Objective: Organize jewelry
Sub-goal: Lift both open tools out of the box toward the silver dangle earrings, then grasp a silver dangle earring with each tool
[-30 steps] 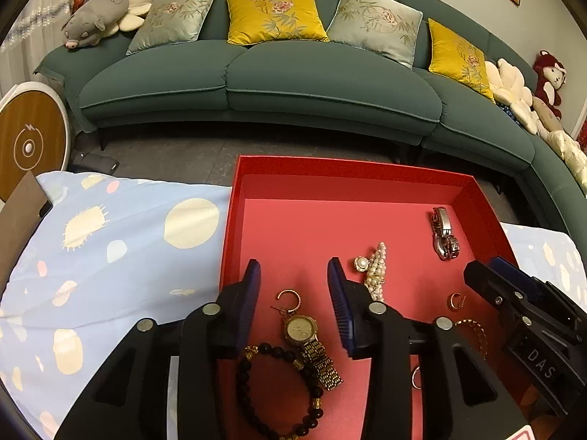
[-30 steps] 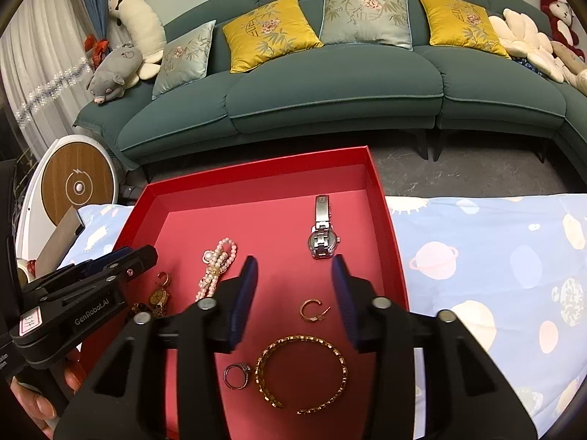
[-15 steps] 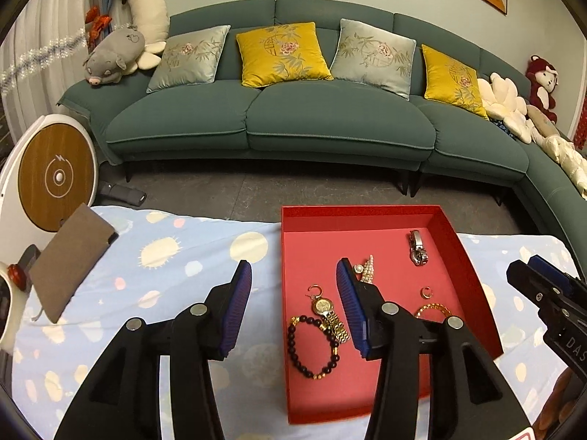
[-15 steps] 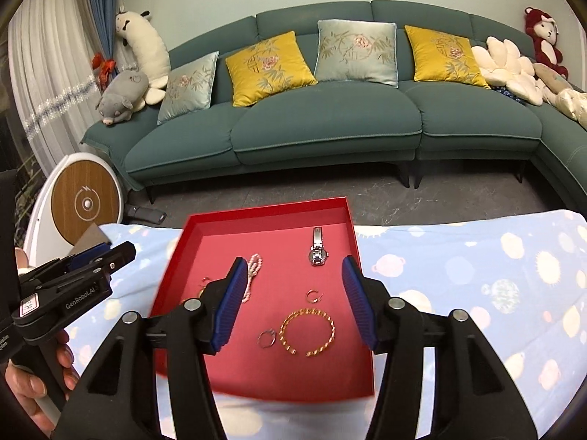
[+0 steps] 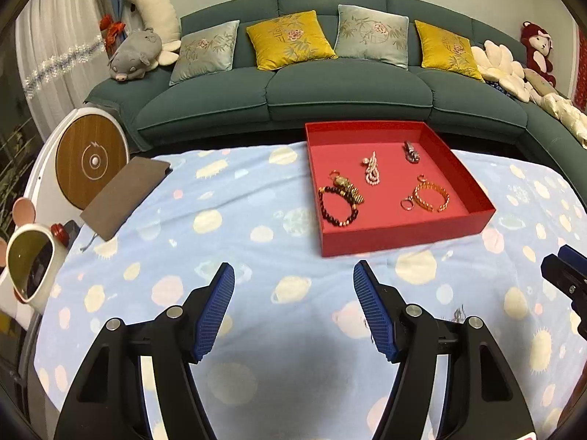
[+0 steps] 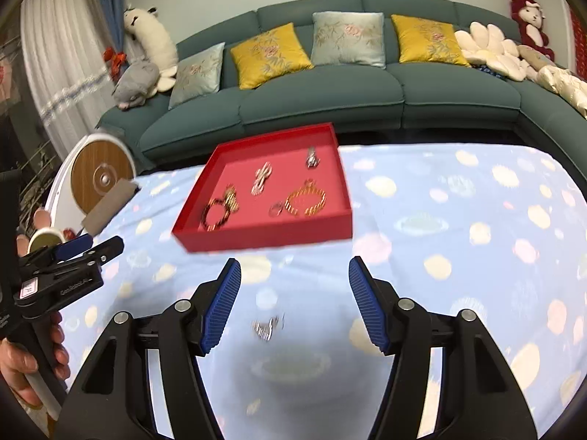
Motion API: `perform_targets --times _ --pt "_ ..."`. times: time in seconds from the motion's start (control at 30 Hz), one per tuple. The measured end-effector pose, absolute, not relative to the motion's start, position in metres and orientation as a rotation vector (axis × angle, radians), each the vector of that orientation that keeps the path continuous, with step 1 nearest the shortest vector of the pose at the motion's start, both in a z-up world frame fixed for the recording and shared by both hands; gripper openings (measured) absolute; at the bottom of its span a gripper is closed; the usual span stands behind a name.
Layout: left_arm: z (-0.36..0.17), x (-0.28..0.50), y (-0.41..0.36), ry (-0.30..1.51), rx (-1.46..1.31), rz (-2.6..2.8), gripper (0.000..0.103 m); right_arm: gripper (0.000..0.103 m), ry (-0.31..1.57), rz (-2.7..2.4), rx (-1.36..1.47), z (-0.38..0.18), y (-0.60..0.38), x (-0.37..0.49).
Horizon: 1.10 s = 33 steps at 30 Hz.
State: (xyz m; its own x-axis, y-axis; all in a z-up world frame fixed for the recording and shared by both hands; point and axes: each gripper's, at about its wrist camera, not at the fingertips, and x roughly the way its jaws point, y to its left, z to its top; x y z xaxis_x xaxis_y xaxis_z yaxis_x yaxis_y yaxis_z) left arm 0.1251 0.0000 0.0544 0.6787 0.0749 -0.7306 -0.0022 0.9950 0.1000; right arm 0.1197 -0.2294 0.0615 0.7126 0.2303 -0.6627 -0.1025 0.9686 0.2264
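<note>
Both the left gripper and the right gripper are hovering empty over the spotted cloth, jaws just widening, while the jewelry is lying in the red tray beyond, so reaching the small silver piece between the right fingers probably comes next.

Jewelry spread in red tray

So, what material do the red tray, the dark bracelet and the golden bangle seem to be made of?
The red tray looks like matte cardboard: thin straight walls, no shine. The dark bracelet seems to be round glossy beads, perhaps stone or wood, with a few golden ones between. The golden bangle looks like polished metal links, since it glints; whether it is real gold cannot be told.
</note>
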Motion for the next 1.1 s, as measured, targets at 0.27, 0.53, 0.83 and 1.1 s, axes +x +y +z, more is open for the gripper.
perform_targets --times 0.27,0.53,0.83,1.1 --pt "0.022 0.102 -0.005 0.862 0.063 0.026 0.065 0.059 0.801 0.227 0.058 0.033 -0.208 0.097" --pt "0.004 0.112 -0.019 0.890 0.099 -0.008 0.065 0.059 0.846 0.250 0.002 0.009 -0.190 0.101" --pt "-0.015 0.116 -0.023 0.947 0.126 -0.030 0.067 0.059 0.896 0.252 -0.018 -0.012 -0.187 0.109" --pt "-0.031 0.121 -0.023 1.014 0.055 -0.069 0.072 0.059 0.933 0.248 0.002 -0.026 -0.188 0.118"
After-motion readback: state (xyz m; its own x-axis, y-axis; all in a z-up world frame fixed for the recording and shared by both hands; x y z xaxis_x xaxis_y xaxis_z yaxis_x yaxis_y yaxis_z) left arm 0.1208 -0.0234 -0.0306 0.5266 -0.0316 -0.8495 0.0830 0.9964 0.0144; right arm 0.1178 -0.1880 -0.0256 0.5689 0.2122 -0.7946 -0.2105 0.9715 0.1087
